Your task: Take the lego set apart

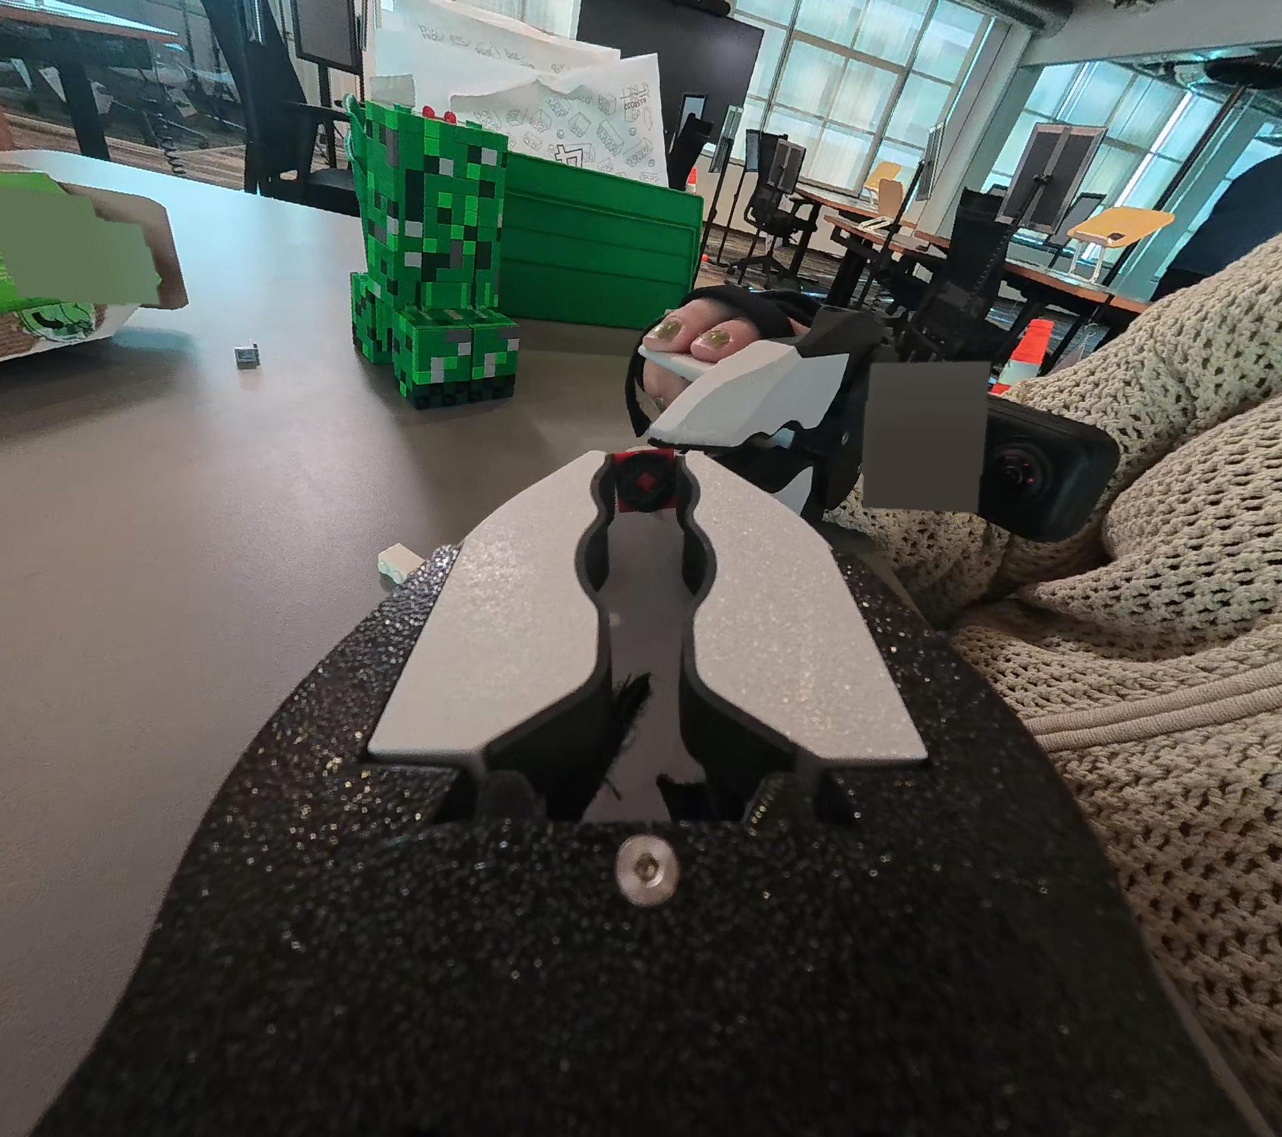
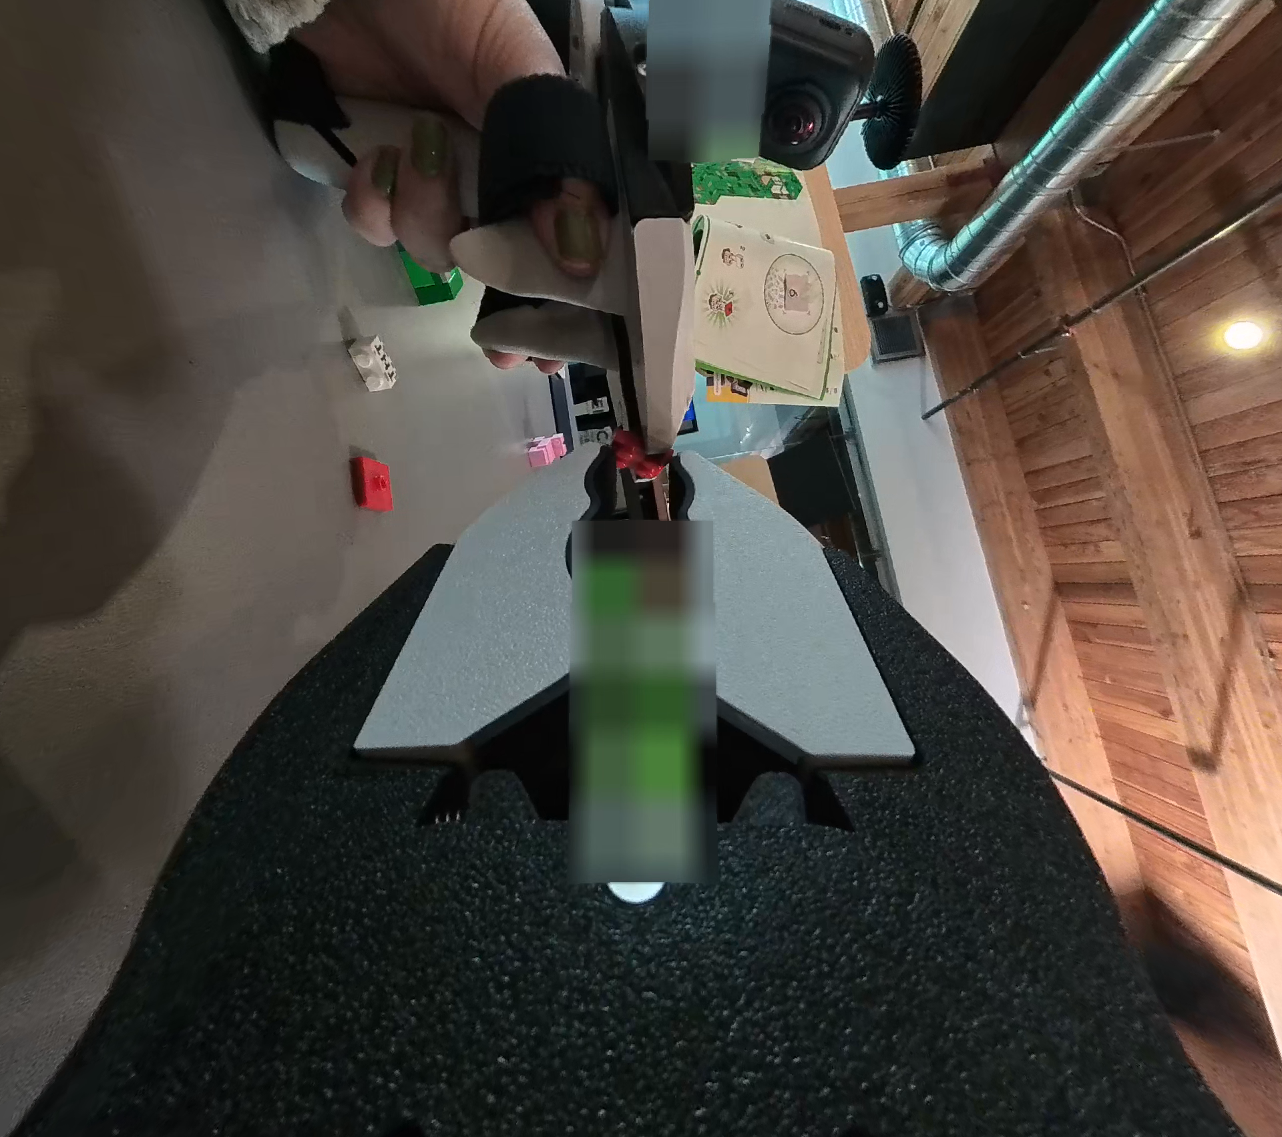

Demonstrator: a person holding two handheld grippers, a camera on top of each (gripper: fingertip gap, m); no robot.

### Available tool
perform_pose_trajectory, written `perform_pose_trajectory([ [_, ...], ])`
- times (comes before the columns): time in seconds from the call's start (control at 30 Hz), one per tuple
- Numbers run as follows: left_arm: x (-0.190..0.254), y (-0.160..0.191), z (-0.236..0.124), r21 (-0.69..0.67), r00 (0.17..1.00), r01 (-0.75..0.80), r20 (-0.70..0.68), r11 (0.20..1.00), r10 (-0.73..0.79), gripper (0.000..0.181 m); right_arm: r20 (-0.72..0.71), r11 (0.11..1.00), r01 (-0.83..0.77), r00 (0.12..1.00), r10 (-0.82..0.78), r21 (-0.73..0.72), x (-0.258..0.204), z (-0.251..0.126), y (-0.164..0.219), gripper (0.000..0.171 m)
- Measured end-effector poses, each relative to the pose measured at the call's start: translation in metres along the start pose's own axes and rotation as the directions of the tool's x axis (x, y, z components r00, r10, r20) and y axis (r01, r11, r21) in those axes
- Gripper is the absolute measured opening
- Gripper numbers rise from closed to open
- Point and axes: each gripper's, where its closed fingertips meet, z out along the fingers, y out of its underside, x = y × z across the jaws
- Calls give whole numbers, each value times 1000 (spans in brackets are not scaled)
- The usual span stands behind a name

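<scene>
Both claws, the left gripper [image 1: 642, 483] and right gripper [image 2: 642, 457], pinch one small red-and-black lego piece [image 1: 639, 484] between nearly closed tips, while the tall green blocky lego figure [image 1: 431, 250] at eleven o'clock stands mostly whole, so I judge most work remains.

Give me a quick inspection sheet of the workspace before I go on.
Surface: grey table, mostly bare.
Job's things: green lego figure upright; small red and black piece pinched by both grippers.
Clutter: loose white brick, red plate, pink piece, green bin, booklet.
Grippers: left gripper and right gripper both shut on the piece.
Cables: nothing seen.
Surroundings: office desks, chairs, windows.
</scene>
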Motion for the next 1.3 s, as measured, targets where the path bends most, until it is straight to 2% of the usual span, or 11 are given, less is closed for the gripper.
perform_pose_trajectory([
  [0.37, 0, 0, 0, 0, 1000, -4, 5, 1000, 4, 15, 2, 1000, -12, 1000, 12, 0, 0, 1, 0, 14],
  [0.67, -1, -1, -1, 9, 1000, 4, 10, 1000, -4, 15, 59, 965, -262, 964, 260, 25, -2, 1, -2, 16],
  [0.73, 0, -2, -2, 21, 1000, -2, 0, 1000, 2, 15, 140, 917, -396, 912, 386, 53, -6, -2, -6, 24],
  [0.87, -4, -19, -11, 147, 999, -17, 33, 989, 12, 15, 237, 735, -674, 729, 643, 77, 0, -7, 4, 22],
  [1.0, -21, -33, -27, 227, 984, -76, 174, 971, 36, 15, 275, 609, -791, 601, 751, 65, 2, -3, 10, 23],
  [1.17, -39, -38, -40, 246, 926, -192, 365, 950, 92, 15, 328, 551, -829, 548, 769, 95, 2, 6, 5, 23],
  [1.3, -53, -40, -50, 189, 825, -322, 537, 928, 177, 15, 314, 536, -832, 551, 773, 142, 8, 20, 11, 22],
])
